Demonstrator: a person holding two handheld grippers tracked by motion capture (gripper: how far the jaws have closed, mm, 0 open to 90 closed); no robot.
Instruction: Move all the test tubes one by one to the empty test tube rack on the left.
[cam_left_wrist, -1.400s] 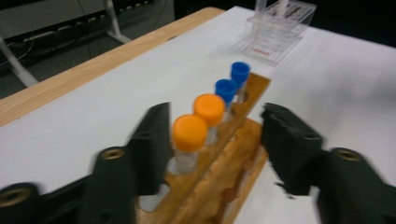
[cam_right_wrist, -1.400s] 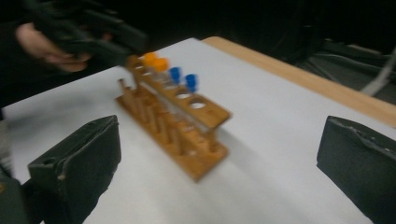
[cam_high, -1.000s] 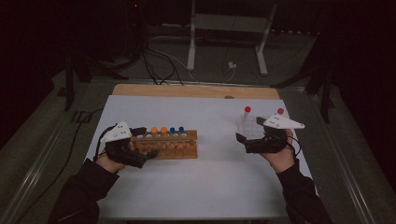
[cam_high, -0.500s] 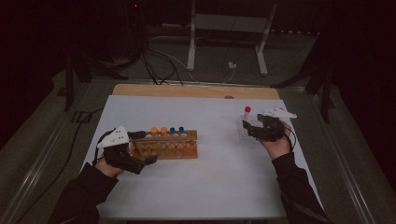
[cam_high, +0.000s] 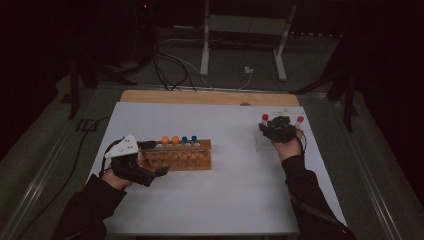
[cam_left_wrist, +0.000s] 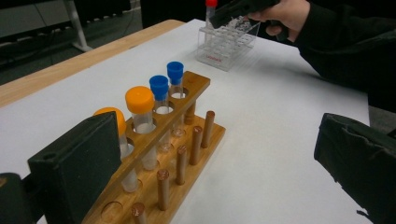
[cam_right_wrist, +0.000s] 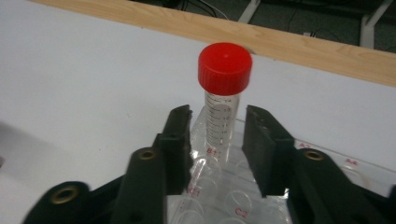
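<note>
On the white table (cam_high: 225, 200), my left gripper (cam_left_wrist: 215, 163) stands wide apart beside the wooden rack (cam_left_wrist: 187, 154). My right gripper (cam_right_wrist: 215, 140) is spread around the red-capped tube (cam_right_wrist: 224, 93), upright in the clear rack (cam_right_wrist: 224, 196), not touching it.

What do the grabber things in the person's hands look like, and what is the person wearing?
Both grippers are black. The left gripper carries a grey three-cornered plate on top and trails a black cable. The right gripper has two flat black fingers with brass-coloured rivets behind them. The person wears dark long sleeves.
</note>
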